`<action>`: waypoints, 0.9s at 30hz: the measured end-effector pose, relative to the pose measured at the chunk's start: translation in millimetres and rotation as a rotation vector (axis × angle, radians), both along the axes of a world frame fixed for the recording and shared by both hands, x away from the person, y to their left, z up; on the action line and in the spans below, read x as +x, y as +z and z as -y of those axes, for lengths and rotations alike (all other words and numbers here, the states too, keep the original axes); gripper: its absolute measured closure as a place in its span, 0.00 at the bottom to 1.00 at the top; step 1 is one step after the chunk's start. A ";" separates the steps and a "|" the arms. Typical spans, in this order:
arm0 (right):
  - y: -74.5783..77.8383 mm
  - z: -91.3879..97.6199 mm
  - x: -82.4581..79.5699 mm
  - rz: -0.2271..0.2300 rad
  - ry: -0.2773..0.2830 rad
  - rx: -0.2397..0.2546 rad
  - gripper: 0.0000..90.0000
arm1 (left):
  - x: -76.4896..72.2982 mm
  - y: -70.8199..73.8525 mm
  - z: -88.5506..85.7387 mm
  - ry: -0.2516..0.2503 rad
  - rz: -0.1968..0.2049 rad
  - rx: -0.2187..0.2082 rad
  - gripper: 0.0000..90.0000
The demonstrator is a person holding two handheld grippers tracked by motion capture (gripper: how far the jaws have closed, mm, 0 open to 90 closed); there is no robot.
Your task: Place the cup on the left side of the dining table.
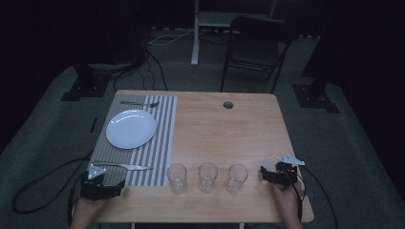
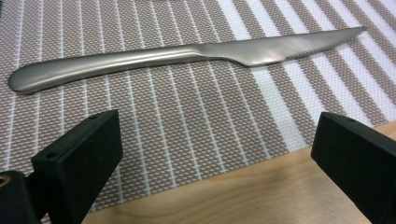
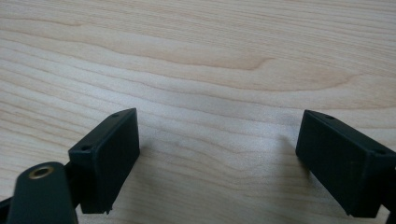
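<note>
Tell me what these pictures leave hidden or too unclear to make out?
- Fork, high view: too small and dim to count tines.
- Glasses, high view: too dim to tell whether they hold anything.
- Left claw, left gripper view: bottom edge cuts it off.
- Person, high view: bottom edge hides all but the hands.

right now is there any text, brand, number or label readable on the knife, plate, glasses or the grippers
None: no word, number, brand or sign can be read anywhere.
The knife is plain brushed metal, with no stamp showing.
The plate and the three glasses are unmarked as far as the dim high view shows.
The striped placemat, left gripper and right gripper bear no lettering.
</note>
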State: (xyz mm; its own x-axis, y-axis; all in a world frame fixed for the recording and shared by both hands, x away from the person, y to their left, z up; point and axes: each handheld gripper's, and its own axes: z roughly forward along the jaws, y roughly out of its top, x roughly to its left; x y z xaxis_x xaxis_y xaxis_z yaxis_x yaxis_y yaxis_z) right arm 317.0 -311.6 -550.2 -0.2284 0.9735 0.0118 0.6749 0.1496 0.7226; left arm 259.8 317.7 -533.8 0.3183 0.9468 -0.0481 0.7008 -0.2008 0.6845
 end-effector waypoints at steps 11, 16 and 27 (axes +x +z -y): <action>0.0 0.0 0.0 0.000 0.000 0.000 0.15 | -2.7 3.3 10.5 -0.042 0.003 0.005 0.03; 0.0 -0.1 0.0 0.000 0.000 0.000 0.15 | -3.6 7.6 17.5 -0.072 0.016 -0.023 0.03; 0.0 0.0 0.0 0.000 0.000 0.000 0.15 | -6.1 23.9 46.9 -0.176 0.053 -0.049 0.03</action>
